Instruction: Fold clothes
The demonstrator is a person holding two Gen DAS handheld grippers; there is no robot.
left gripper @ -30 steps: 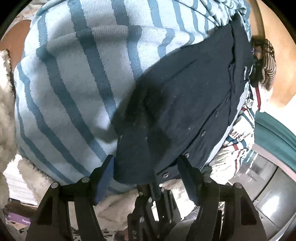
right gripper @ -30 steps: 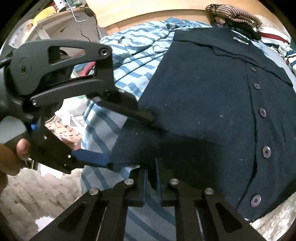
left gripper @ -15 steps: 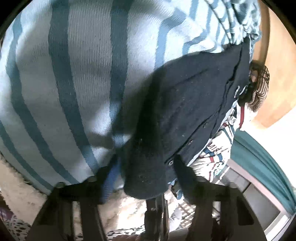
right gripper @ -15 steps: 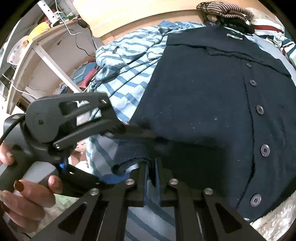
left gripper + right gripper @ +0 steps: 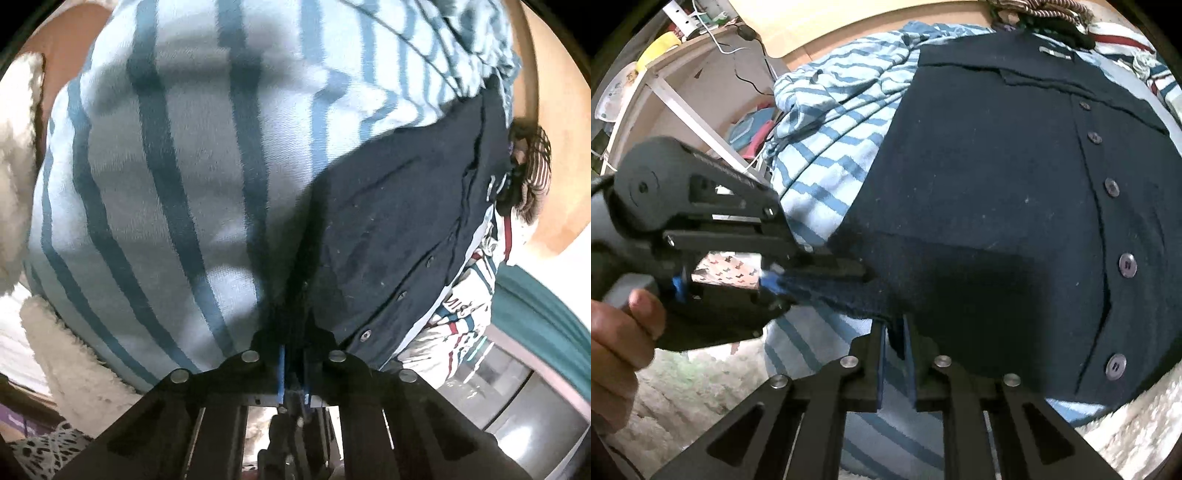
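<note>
- On top of the blue striped cloth [image 5: 831,158], a dark navy cardigan [image 5: 997,184] spread flat, buttons facing up, collar end far away and hem end close by.
- Under both, a white fluffy blanket [image 5: 1137,424]; what carries it all, hard to tell.
- Right gripper [image 5: 894,354]: jaws pressed nearly together, pinching the near hem of the cardigan.
- Left gripper [image 5: 812,273]: jaws pressed together too, pinching the same hem at its near left corner, coming in from the left side.
- Same pinch seen in the left wrist view, left gripper [image 5: 293,354] with dark cloth squeezed between the blue pads, cardigan [image 5: 406,229] running away and to the right.
- Both grips very near each other, at the left end of the hem; right end of the hem, by the last button [image 5: 1115,365], held by nothing.
- Long way of the cardigan: straight ahead from the right jaws, hem near, collar far, button row running along the right side.
- Most likely a lift of the near left corner, for a fold toward the button row or up toward the collar; which one, not clear from here.
- Worth watching: the striped cloth just below, easy to catch in the same pinch.
- Past the collar, a small brown striped bundle [image 5: 1041,11], lying apart.
</note>
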